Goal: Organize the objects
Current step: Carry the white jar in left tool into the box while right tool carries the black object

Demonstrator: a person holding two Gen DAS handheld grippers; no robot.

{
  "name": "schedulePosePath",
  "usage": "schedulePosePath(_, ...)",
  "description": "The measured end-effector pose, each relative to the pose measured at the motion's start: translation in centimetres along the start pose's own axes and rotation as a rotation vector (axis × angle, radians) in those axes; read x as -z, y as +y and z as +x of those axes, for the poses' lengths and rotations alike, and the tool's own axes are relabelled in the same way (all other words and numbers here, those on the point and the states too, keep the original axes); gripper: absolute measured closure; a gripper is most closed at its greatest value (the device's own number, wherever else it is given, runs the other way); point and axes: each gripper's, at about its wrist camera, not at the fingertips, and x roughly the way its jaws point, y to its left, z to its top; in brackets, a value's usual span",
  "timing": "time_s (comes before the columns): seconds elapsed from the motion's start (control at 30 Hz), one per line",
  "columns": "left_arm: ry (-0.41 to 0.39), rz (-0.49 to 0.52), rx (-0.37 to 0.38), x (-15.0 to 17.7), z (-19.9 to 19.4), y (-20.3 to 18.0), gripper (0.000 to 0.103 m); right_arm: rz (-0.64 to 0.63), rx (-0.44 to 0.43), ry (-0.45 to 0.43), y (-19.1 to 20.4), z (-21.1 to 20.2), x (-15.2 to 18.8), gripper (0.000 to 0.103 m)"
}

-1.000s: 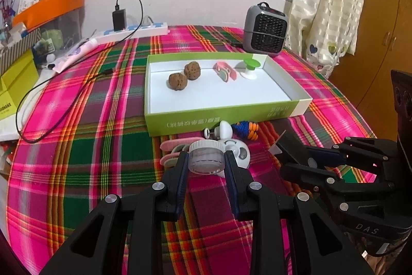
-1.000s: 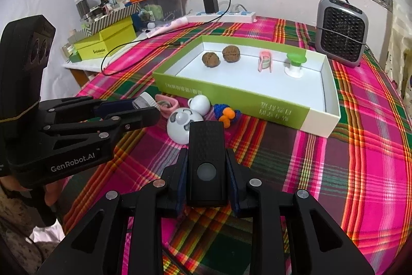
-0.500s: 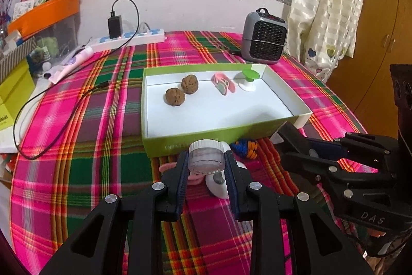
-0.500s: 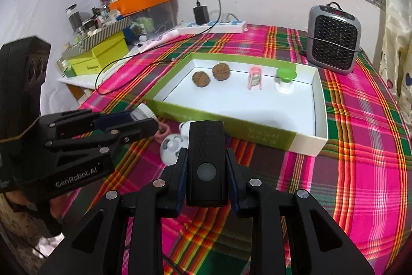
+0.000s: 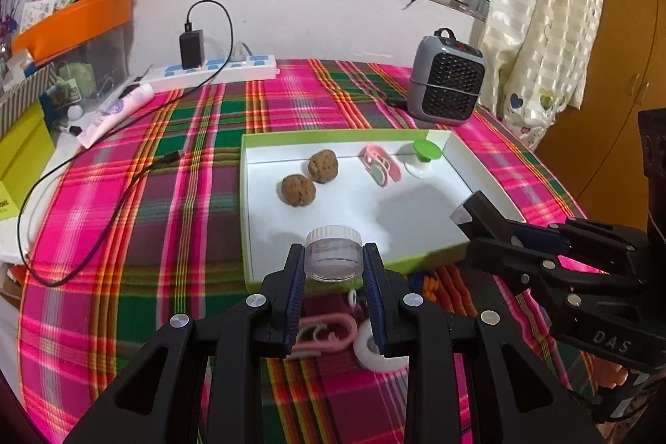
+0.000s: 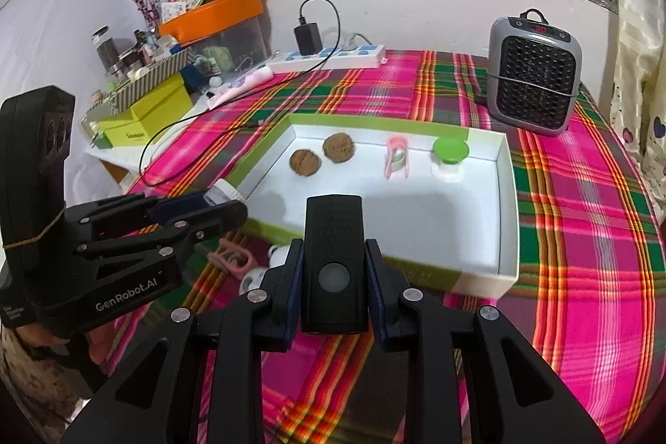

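Small clear jar [image 5: 333, 254] w/ white lid is sitting pinched in left gripper [image 5: 333, 269], jaws nearly closed on it, hanging over near wall of green-edged box [image 5: 245, 219]. Right gripper [image 6: 335, 269] is clamping a black remote [image 6: 333, 236], also above box's near wall. Inside box: two walnuts [image 5: 310, 177], pink clip [image 5: 381, 165], green-topped knob [image 5: 424, 157]. Pink clip & white toys are lying on plaid tablecloth [image 5: 166, 161] just outside.

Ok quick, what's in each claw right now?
Left gripper: closed on the small clear jar.
Right gripper: closed on the black remote-like device.
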Motion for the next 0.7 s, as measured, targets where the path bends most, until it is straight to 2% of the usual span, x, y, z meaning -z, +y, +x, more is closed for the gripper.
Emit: schedulePosePath(0.7, 0.033, -0.021, -0.029, -1.6, 3.3, 0.9, 0.077, 0.012, -0.004, 0.042, -1.2, 4.0, -3.1, 0.075)
